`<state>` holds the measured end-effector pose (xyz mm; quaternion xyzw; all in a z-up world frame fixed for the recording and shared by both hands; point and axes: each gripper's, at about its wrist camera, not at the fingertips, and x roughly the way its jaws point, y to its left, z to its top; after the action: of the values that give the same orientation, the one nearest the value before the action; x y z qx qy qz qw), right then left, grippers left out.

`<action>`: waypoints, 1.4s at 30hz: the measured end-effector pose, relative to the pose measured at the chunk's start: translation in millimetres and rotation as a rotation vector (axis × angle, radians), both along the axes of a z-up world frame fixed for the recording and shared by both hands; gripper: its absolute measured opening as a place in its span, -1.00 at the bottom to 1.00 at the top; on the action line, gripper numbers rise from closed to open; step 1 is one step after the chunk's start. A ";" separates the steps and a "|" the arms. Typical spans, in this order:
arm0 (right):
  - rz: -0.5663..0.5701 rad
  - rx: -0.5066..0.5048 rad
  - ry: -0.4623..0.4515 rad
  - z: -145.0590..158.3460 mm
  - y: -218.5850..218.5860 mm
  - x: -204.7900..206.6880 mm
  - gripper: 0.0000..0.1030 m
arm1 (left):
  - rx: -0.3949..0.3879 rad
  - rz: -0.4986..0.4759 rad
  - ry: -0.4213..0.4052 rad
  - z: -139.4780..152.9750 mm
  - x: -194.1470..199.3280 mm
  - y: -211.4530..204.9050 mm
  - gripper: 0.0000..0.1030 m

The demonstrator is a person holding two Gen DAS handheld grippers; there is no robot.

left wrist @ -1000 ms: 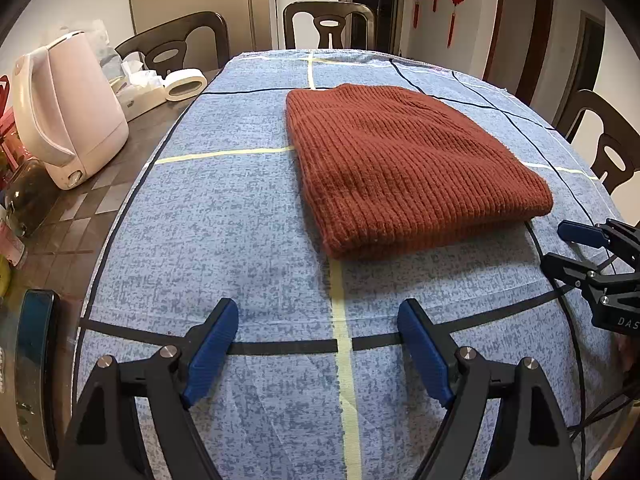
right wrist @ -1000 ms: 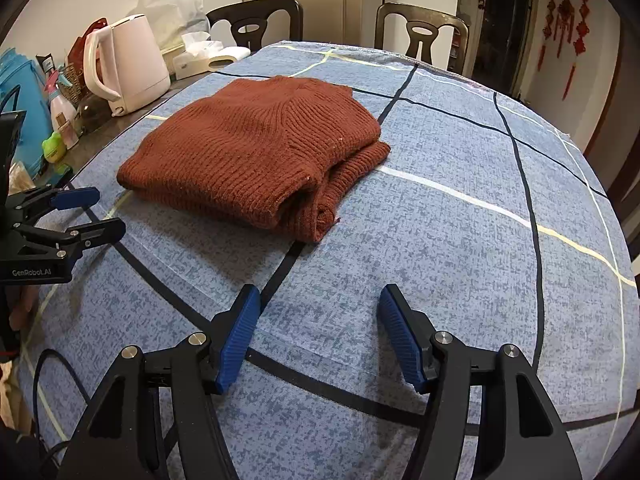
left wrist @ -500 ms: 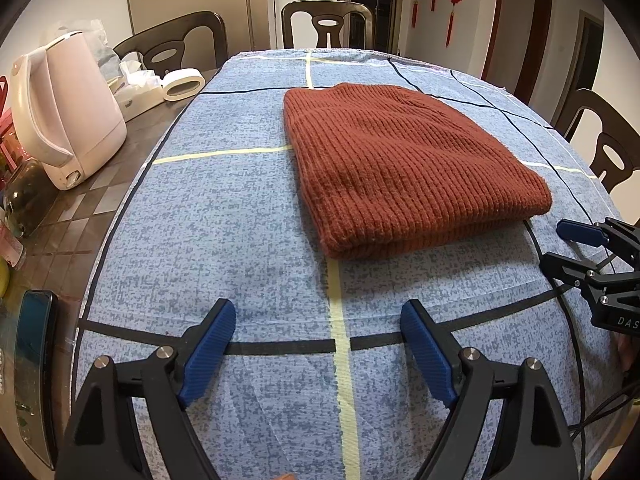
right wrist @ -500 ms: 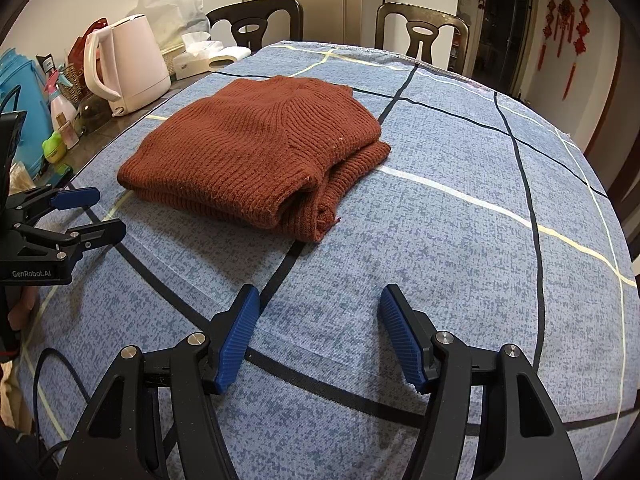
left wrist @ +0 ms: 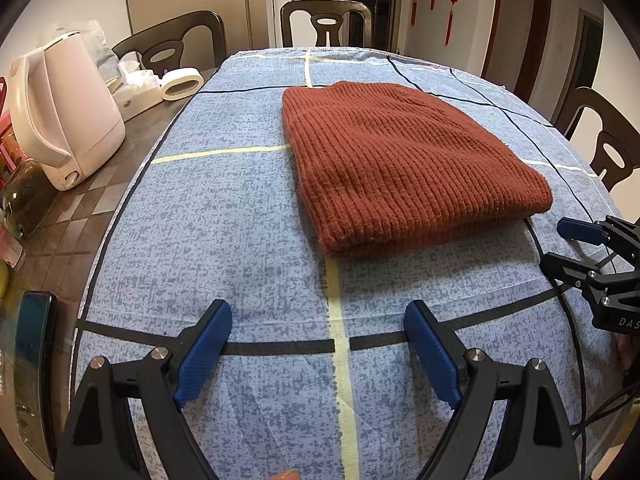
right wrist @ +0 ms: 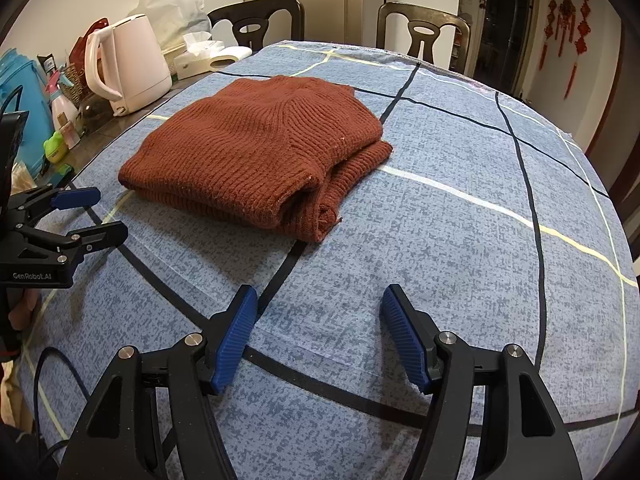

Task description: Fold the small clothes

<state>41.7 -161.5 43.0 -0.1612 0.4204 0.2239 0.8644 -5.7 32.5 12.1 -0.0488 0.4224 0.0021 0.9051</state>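
Observation:
A rust-red knitted sweater (left wrist: pixel 400 160) lies folded into a thick rectangle on the blue checked tablecloth (left wrist: pixel 208 216). In the right wrist view the sweater (right wrist: pixel 256 152) shows its layered fold edges towards me. My left gripper (left wrist: pixel 318 308) is open over bare cloth, short of the sweater's near edge, with nothing between its blue pads. My right gripper (right wrist: pixel 320 292) is also open and empty, off the sweater's near right corner. Each gripper shows in the other's view: the right gripper (left wrist: pixel 556 242) at the right edge, the left gripper (right wrist: pixel 110 214) at the left edge.
A pale pink kettle (left wrist: pixel 68 112), a roll of tape (left wrist: pixel 182 84) and a tissue box stand on the dark table strip at left, with bottles and a phone (left wrist: pixel 32 360) nearer. Dark wooden chairs (left wrist: pixel 326 24) ring the table's far and right sides.
The left gripper's jaws stand slightly wider than before. The sweater and both hands have stayed where they were.

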 end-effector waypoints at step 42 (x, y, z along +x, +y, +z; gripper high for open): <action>0.002 0.000 0.001 -0.6 1.2 -0.3 0.36 | 0.002 0.001 0.003 -0.3 1.2 -0.1 0.80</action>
<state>41.4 -160.3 42.4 -0.1615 0.4209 0.2249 0.8638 -4.5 32.4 11.8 -0.0484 0.4235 0.0031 0.9046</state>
